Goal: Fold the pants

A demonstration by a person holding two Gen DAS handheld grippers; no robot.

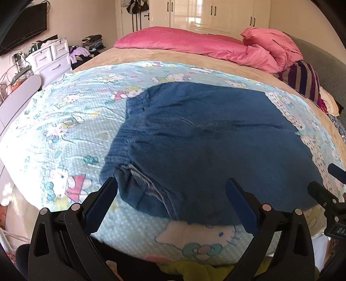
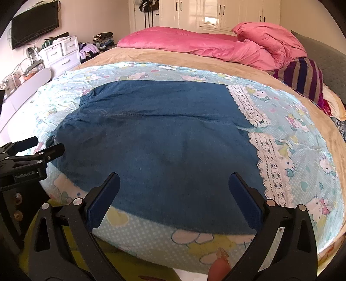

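Blue denim pants (image 1: 207, 147) lie flat on a light-blue cartoon-print sheet (image 1: 64, 134), elastic waistband to the left, white lace-trimmed leg hems (image 2: 255, 108) to the right. My left gripper (image 1: 172, 188) is open and empty, hovering over the near waistband corner. My right gripper (image 2: 174, 183) is open and empty over the near edge of the pants (image 2: 164, 138). The right gripper's fingers show at the right edge of the left wrist view (image 1: 324, 192); the left gripper's fingers show at the left of the right wrist view (image 2: 52, 151).
The sheet (image 2: 302, 151) lies on a beige bedcover (image 1: 173, 56). A pink duvet (image 1: 216, 45) and striped cushion (image 1: 302, 80) lie at the far right. White drawers (image 1: 52, 58), a wall TV (image 1: 23, 28) and clothes clutter stand at the left. Wardrobes (image 2: 216, 13) line the back wall.
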